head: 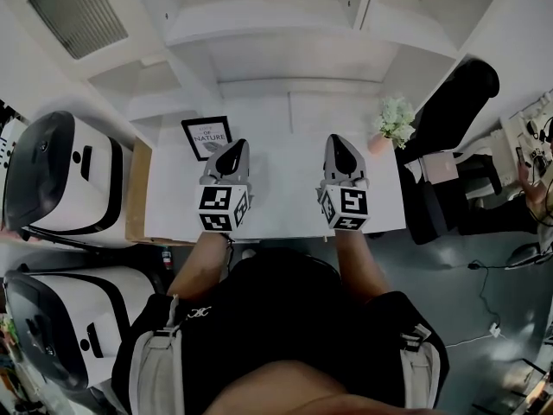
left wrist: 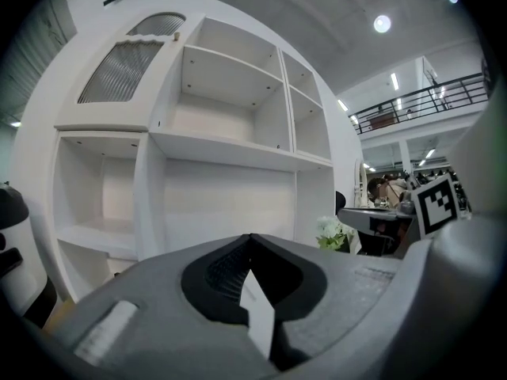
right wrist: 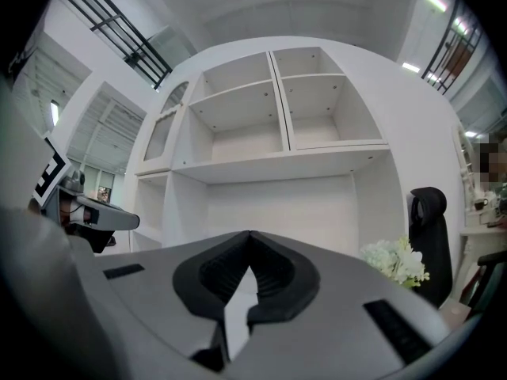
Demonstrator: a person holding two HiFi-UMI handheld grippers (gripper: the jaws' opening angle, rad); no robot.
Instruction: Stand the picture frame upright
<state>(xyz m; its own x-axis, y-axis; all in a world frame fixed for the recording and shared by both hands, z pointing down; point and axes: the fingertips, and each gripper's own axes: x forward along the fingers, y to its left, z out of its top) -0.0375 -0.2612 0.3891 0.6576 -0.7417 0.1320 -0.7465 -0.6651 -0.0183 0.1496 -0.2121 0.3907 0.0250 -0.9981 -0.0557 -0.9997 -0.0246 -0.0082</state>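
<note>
Closed claw (right wrist: 249, 236) before white shelving (right wrist: 277, 137)

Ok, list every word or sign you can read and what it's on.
"OF NATURE": on the print in the frame; the line above it is too small to read.
On the cubes: square patterns only, no letters.
On the shirt: a mark, too small to read.

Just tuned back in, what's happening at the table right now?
A person holds two grippers side by side over the white table. The left claw and the right claw are both shut and empty, touching nothing. The picture frame sits at the table's back left, just beyond the left claw, not yet gripped. White flowers stand at the back right.
</note>
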